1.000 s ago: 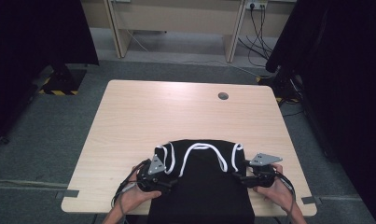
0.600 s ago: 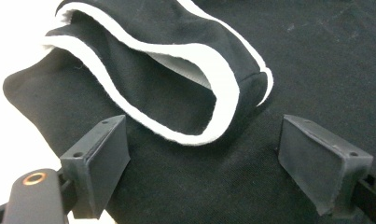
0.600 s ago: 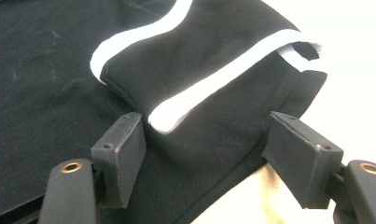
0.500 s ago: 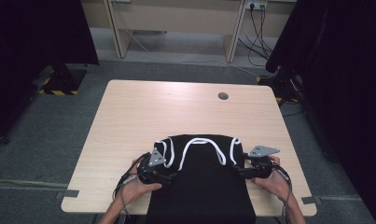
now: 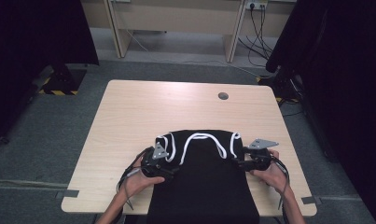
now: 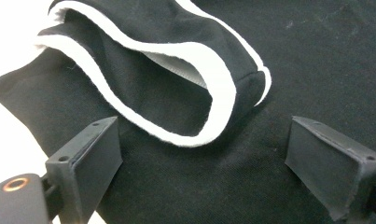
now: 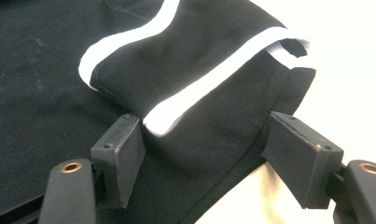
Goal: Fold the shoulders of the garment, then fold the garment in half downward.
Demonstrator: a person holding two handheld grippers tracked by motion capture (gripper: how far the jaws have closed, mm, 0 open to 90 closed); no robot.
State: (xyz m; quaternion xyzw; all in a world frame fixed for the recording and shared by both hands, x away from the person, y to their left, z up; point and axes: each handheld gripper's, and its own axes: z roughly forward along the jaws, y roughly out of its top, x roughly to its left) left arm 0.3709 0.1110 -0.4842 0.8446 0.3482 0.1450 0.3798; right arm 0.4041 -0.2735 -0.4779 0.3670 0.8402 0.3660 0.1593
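A black garment [image 5: 199,182] with white trim [image 5: 202,136] lies flat on the wooden table [image 5: 153,107], and its lower part hangs over the near edge. My left gripper [image 5: 172,163] sits at the garment's left armhole [image 6: 218,88]. Its jaws have just been opening and stand wide apart over the cloth [image 6: 204,154] without pressing on it. My right gripper [image 5: 236,162] is at the right armhole [image 7: 199,93], open [image 7: 204,140], with the garment's folded edge lying between its jaws.
A round cable hole [image 5: 223,95] sits near the table's far right. Dark curtains [image 5: 36,42] hang on both sides, and cables [image 5: 258,28] run along the floor behind. The far half of the table is bare wood.
Both hands and the garment's top edge have shifted a little farther up the table, away from the person.
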